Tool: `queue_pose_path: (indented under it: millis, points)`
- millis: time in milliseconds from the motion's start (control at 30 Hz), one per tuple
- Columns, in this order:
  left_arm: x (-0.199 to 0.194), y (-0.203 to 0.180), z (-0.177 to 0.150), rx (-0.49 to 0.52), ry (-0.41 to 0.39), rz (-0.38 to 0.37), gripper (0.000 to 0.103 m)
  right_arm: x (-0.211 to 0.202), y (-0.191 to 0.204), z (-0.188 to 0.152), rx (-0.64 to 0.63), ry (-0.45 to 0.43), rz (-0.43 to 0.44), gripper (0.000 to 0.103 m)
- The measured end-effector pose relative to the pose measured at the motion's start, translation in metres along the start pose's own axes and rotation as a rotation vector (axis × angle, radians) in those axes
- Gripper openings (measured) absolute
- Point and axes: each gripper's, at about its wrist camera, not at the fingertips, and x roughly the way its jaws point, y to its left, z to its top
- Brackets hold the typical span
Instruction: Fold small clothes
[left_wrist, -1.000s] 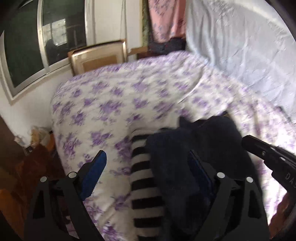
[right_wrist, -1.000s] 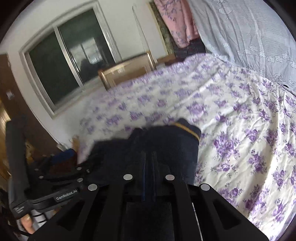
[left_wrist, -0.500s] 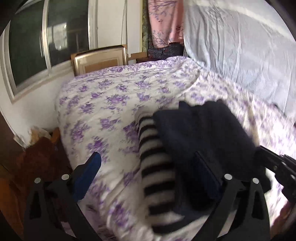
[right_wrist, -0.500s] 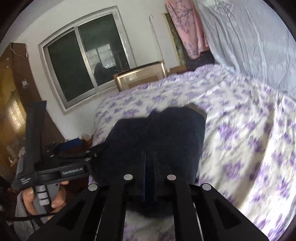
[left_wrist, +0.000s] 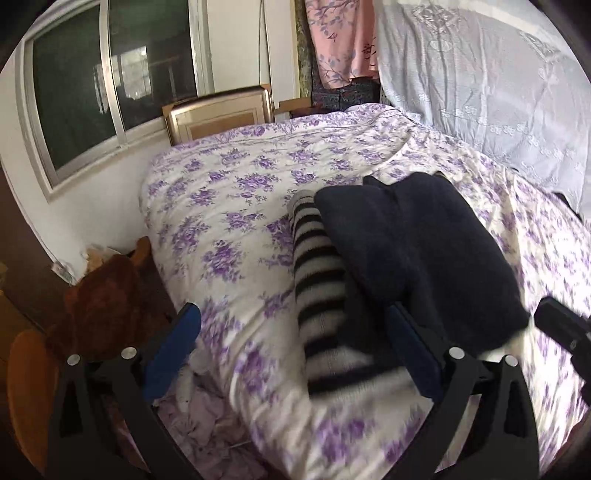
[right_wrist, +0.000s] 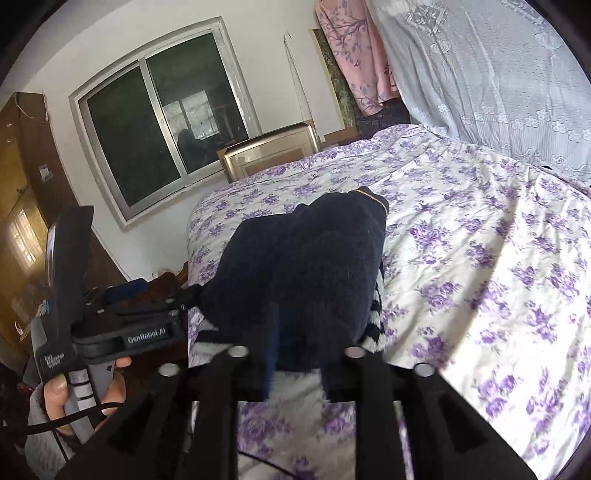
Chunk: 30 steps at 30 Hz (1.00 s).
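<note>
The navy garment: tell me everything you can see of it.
The navy garment is dark, soft and fleecy, with a thin yellowish trim at its far edge in the right wrist view. It lies folded into a thick bundle on the floral bedspread, partly over a black-and-white striped garment that sticks out along its left side. Its near end lies before the right gripper, whose jaws have just been opening; contact is unclear. The left gripper stands wide open, gripping nothing.

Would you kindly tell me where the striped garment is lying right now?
In the left wrist view, the striped garment lies on the floral bedspread near the bed's left edge, tucked partly under the folded navy garment on its right.
</note>
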Motion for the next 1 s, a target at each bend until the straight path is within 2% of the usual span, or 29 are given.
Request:
queue_pose_path:
  millis: [100, 267, 500, 600, 800, 1000]
  points:
    - [-0.026, -0.009, -0.018, 0.028, -0.023, 0.047, 0.098, -0.027, 0.006, -0.007, -0.03, -0.019, 0.017, 0.029]
    - [-0.069, -0.023, -0.038, 0.048, -0.058, 0.072, 0.098, -0.06, -0.003, -0.019, 0.0, -0.031, 0.06, 0.033]
    - [-0.123, -0.031, -0.043, 0.048, -0.13, 0.104, 0.098, -0.097, -0.015, -0.028, 0.045, -0.067, 0.06, 0.033]
    - [-0.144, -0.036, -0.045, 0.056, -0.172, 0.1, 0.098, -0.113, -0.012, -0.031, 0.032, -0.108, 0.048, 0.041]
    - [-0.161, -0.05, -0.048, 0.108, -0.199, 0.102, 0.098, -0.128, -0.003, -0.037, 0.001, -0.141, 0.02, 0.049]
    - [-0.15, -0.046, -0.048, 0.088, -0.155, 0.083, 0.098, -0.124, 0.004, -0.04, -0.021, -0.134, -0.014, 0.063]
